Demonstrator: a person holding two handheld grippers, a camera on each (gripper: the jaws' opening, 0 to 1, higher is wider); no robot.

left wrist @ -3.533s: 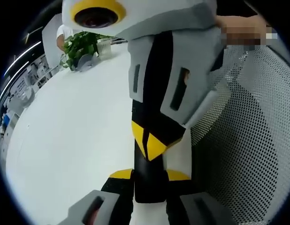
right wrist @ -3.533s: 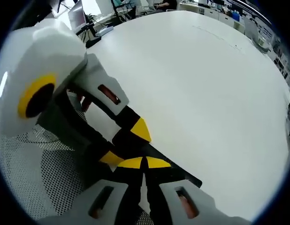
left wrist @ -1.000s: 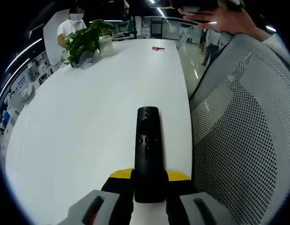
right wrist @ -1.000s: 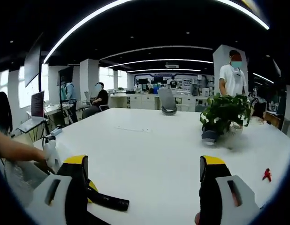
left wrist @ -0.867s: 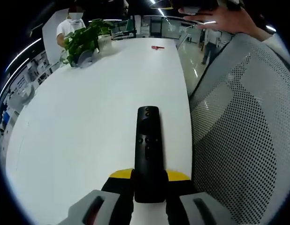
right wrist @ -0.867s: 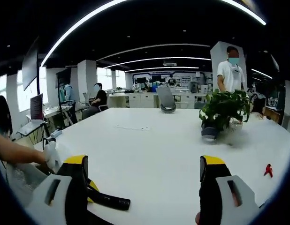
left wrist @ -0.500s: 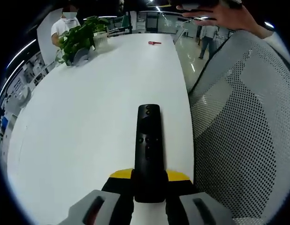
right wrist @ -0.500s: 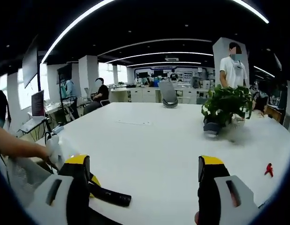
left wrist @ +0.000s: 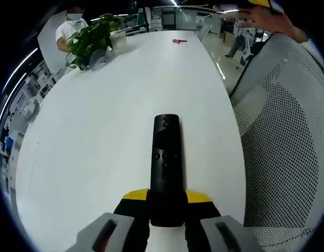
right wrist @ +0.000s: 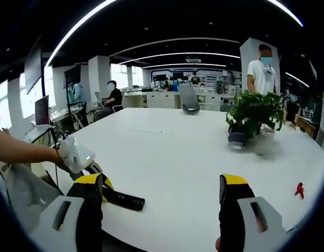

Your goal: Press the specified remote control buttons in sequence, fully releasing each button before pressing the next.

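A black remote control lies lengthwise in my left gripper, whose jaws are shut on its near end; its small buttons face up, and it hangs over the white table. In the right gripper view that same remote pokes out from the left gripper at the lower left, held by a person's arm. My right gripper stands open, its yellow-tipped jaws wide apart with nothing between them, above the table.
A potted plant stands at the table's far side, and a small red object lies on it. A mesh chair back borders the table edge. People and desks are farther off.
The left gripper view has swung so more table and less chair shows; the remote stays clamped. In the right gripper view the left gripper has come further in from the left. The right jaws stay apart.
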